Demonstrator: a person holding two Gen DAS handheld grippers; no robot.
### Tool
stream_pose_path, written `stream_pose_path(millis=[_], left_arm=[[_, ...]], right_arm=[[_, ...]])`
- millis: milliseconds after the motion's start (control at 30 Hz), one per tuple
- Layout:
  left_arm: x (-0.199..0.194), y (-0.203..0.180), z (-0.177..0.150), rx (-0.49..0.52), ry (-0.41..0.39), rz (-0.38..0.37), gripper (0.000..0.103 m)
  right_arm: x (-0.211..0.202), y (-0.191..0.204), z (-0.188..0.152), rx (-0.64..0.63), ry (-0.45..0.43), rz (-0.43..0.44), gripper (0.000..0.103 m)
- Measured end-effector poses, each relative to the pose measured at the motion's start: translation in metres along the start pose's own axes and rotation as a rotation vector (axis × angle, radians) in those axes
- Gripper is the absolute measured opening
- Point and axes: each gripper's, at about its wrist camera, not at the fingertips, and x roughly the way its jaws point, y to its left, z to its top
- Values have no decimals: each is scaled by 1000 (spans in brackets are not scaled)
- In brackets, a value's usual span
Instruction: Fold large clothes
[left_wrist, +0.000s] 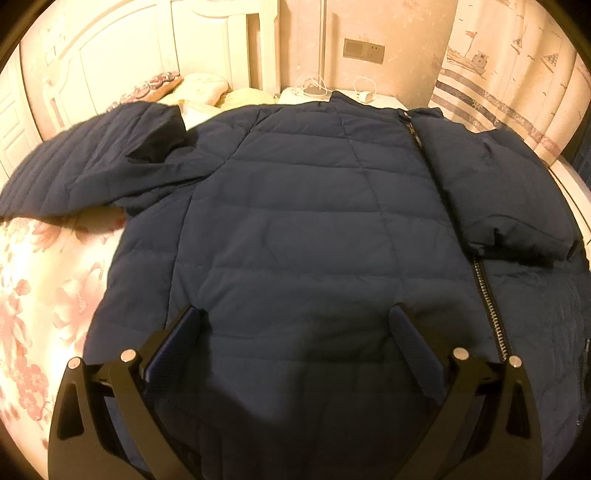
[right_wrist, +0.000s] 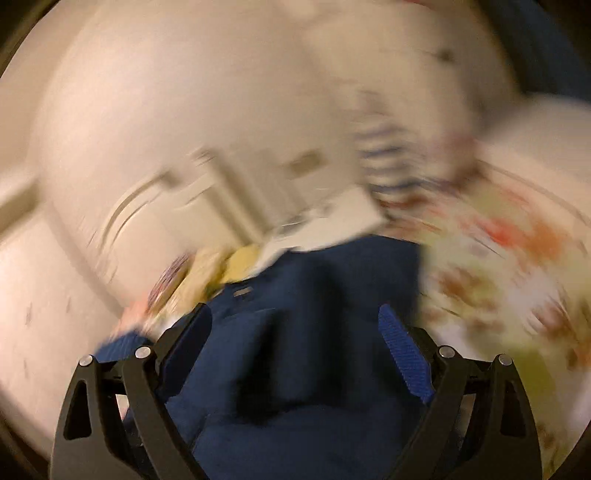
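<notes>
A navy quilted puffer jacket (left_wrist: 295, 221) lies flat on the bed, collar toward the far wall. Its left sleeve (left_wrist: 92, 162) spreads out to the left. Its right sleeve (left_wrist: 498, 192) is folded in over the body, beside the silver zipper (left_wrist: 487, 295). My left gripper (left_wrist: 295, 332) is open and empty, just above the jacket's lower part. In the right wrist view, which is heavily blurred, my right gripper (right_wrist: 295, 332) is open over a blue part of the jacket (right_wrist: 314, 295).
The bed has a floral sheet (left_wrist: 37, 295). Pillows (left_wrist: 199, 88) lie by the white headboard (left_wrist: 110, 55). A white nightstand (left_wrist: 384, 99) with a charger stands by the wall. A patterned curtain (left_wrist: 517, 74) hangs at the right.
</notes>
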Motion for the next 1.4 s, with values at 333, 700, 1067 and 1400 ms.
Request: stream_pose_path(millis=[333, 700, 1067, 1400], left_arm=[[-43, -134, 8, 476, -219, 108, 100], [-2, -189, 21, 657, -267, 138, 19], [-9, 57, 55, -440, -136, -593, 18], [1, 74, 25, -540, -126, -529, 71]], right_arm=[[63, -11, -15, -72, 200, -262, 70], [64, -35, -24, 43, 249, -224, 71], [64, -33, -23, 38, 247, -210, 71], [64, -33, -23, 29, 248, -216, 71]])
